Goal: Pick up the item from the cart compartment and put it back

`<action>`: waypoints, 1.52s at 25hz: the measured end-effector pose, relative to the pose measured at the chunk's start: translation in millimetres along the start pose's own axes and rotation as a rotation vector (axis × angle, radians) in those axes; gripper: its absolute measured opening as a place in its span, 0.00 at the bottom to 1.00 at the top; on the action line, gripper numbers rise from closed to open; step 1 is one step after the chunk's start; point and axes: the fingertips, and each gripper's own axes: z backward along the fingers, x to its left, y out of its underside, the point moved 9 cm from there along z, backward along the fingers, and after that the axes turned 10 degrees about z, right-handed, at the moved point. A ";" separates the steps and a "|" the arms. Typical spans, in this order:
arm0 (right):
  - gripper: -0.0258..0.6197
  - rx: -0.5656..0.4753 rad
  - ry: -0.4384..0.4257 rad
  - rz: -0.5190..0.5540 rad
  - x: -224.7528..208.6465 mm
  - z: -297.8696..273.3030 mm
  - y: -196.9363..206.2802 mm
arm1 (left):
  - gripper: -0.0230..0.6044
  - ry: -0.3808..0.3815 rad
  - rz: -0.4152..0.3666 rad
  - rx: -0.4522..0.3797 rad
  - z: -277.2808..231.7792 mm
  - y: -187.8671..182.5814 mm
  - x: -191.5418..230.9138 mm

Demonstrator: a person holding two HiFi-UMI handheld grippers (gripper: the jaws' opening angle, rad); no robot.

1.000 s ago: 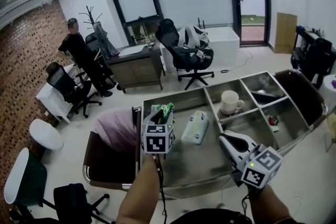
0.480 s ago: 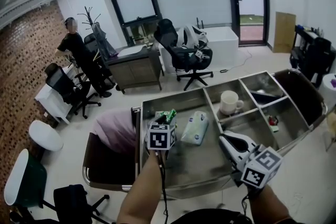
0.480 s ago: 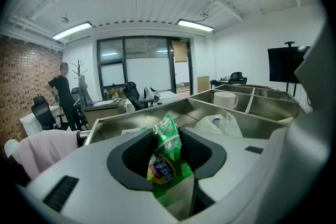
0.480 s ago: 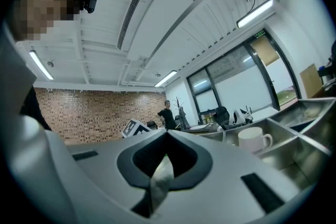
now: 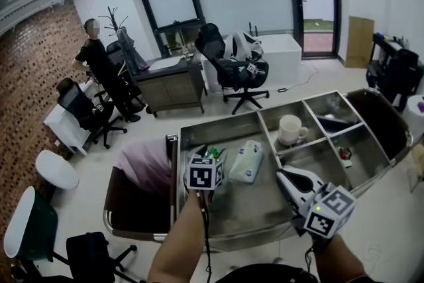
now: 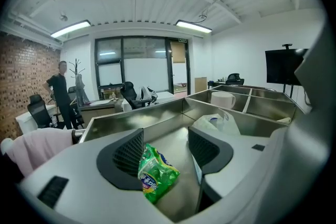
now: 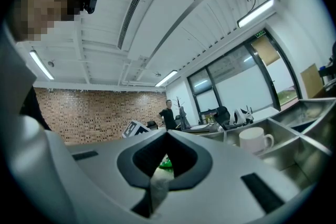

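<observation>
Two grippers, but only the left gripper (image 6: 165, 149) matters right now. Its jaws are opening, and the green snack packet (image 6: 156, 174) sits right between them, low in the cart's (image 5: 218, 121) big left compartment. The packet leans on the left-hand pad and has a clear gap to the other one, so nothing's really pinching it anymore. Its long side looks roughly upright and a bit tilted, I'd say. The right gripper (image 5: 286, 177) hangs well off to the right, jaws closed together and holding nothing, so the left one is obviously nearer. For room, the tissue pack (image 5: 246, 162) is just beside on the right, the compartment's left wall is close, and there's bare steel floor toward the person.
</observation>
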 end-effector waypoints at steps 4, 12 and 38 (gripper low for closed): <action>0.07 0.003 0.000 0.002 -0.1 0.9 -0.3 | 0.45 -0.014 0.000 -0.023 4.0 -3.5 -0.6; 0.07 0.007 0.002 0.004 -0.9 2.6 -0.8 | 0.15 -0.033 0.037 -0.073 9.5 1.4 7.2; 0.07 0.019 -0.032 0.018 16.6 -8.7 -2.1 | 0.04 0.037 0.041 -0.365 138.3 -18.6 -31.4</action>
